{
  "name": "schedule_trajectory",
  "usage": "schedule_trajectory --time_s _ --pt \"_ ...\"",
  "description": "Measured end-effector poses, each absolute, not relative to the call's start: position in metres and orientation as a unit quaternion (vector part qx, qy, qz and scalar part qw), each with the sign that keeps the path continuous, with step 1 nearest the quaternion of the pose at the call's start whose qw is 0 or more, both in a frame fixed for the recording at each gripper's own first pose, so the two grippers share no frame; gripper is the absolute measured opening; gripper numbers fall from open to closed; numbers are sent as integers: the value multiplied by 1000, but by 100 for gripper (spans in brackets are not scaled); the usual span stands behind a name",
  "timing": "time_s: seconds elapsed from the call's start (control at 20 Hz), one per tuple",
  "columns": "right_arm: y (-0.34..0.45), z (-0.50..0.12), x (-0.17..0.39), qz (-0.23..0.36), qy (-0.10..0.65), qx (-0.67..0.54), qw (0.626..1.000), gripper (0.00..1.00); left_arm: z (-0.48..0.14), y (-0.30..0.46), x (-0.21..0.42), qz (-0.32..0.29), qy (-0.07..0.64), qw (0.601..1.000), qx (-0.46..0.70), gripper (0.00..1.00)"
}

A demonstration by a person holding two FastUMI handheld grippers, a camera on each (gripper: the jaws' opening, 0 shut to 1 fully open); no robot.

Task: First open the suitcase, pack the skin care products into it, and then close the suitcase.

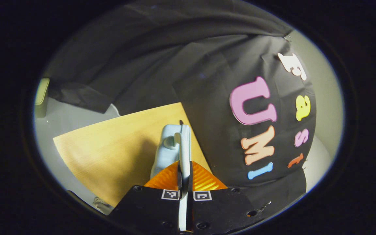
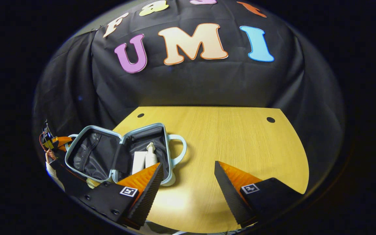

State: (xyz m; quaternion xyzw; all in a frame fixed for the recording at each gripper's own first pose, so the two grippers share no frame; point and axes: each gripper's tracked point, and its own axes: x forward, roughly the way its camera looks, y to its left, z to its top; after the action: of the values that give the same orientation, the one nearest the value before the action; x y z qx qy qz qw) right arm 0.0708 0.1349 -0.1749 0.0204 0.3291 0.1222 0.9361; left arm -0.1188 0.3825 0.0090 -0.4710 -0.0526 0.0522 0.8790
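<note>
Now your left tool (image 1: 184,178) is clamped on the thin edge of the suitcase (image 2: 119,153) lid, fingers pressed together on it with the pale blue rim running straight up between them. In the right gripper view the suitcase lies spread open on the bench (image 2: 227,143), at its left side, both halves flat and the hinge running away from you. Two skin care products (image 2: 145,160), a bottle and a pale box as far as I can tell, lie in the right half, beside the handle (image 2: 179,148). Your left tool (image 2: 55,142) shows at the far left rim of the lid. Your right tool (image 2: 188,174) hangs above the bench with fingers wide apart, holding nothing, just right of the case. Judging by this, packing looks done, so closing comes next: swing the lid you hold rightward over the hinge onto the filled half.
</note>
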Motion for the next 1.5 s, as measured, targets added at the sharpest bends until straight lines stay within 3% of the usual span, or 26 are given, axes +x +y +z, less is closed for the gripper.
schedule_trajectory --time_s 0.35,0.65,0.7,0.75,1.1,1.15,1.5 --pt "89 -156 66 102 302 20 948 95 86 273 -68 -13 -32 925 -379 1" --pt "51 -151 65 94 294 57 949 99 99 161 -7 -67 27 949 -308 1" --pt "42 -154 63 91 295 55 950 95 95 144 6 -74 40 951 -296 1" --pt "33 -155 64 85 294 50 951 99 90 130 20 -76 55 954 -285 1" --pt "0 -167 56 72 304 53 949 95 30 51 101 -65 160 964 -204 1" --pt "-3 -167 56 71 304 52 949 99 18 44 111 -58 174 964 -194 0" --pt "-26 -163 55 51 299 62 951 99 -72 23 163 15 270 956 -116 2"
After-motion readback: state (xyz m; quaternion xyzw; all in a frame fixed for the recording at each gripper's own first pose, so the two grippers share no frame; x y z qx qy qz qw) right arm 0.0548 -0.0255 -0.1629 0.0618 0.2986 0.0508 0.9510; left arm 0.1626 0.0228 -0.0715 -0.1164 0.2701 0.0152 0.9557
